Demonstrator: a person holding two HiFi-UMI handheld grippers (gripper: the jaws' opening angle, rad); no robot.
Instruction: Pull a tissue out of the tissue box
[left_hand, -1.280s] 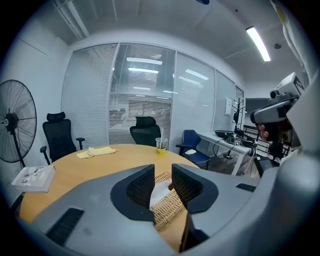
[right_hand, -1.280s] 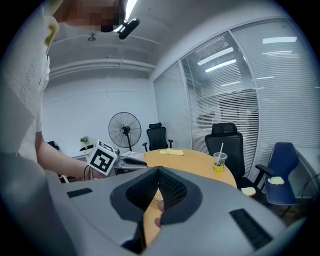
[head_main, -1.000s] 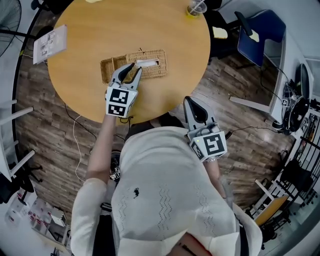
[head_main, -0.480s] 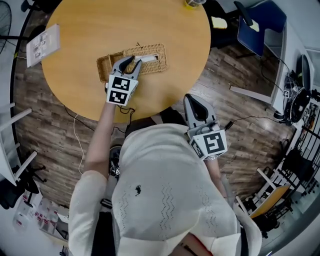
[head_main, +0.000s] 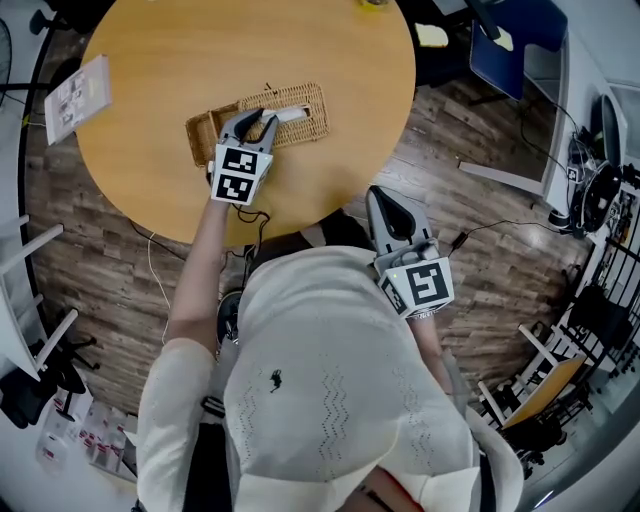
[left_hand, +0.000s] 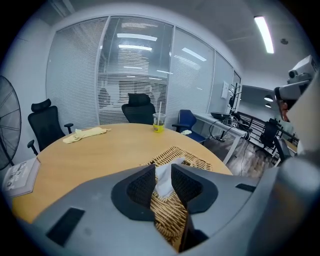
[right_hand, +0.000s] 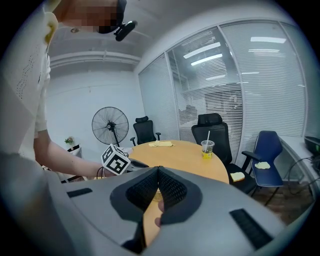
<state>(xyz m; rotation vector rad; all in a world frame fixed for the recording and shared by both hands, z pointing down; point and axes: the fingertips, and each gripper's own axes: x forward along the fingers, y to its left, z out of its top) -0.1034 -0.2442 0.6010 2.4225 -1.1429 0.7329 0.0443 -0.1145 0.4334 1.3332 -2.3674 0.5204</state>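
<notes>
A woven wicker tissue box (head_main: 306, 104) lies on the round wooden table (head_main: 200, 50), with a white tissue (head_main: 291, 113) poking from its top slot. My left gripper (head_main: 260, 121) is over the box's left end, jaws closed onto the tissue. In the left gripper view the tissue (left_hand: 163, 176) stands pinched between the two dark pads of the left gripper (left_hand: 162, 184), with the wicker box (left_hand: 196, 161) just behind. My right gripper (head_main: 386, 206) hangs off the table's near edge, beside the person's body, shut and empty. In its own view the right gripper (right_hand: 158, 173) shows both pads meeting.
A booklet (head_main: 76, 97) lies at the table's left edge. A plastic cup (left_hand: 159, 122) and a yellow cloth (left_hand: 85, 134) sit on the far side. Office chairs ring the table, a blue one (head_main: 510, 50) at the right. A standing fan (right_hand: 110, 125) is beyond.
My left gripper moved forward over the wicker box and its jaws went from wide open to closed on the tissue. The right gripper stayed put.
</notes>
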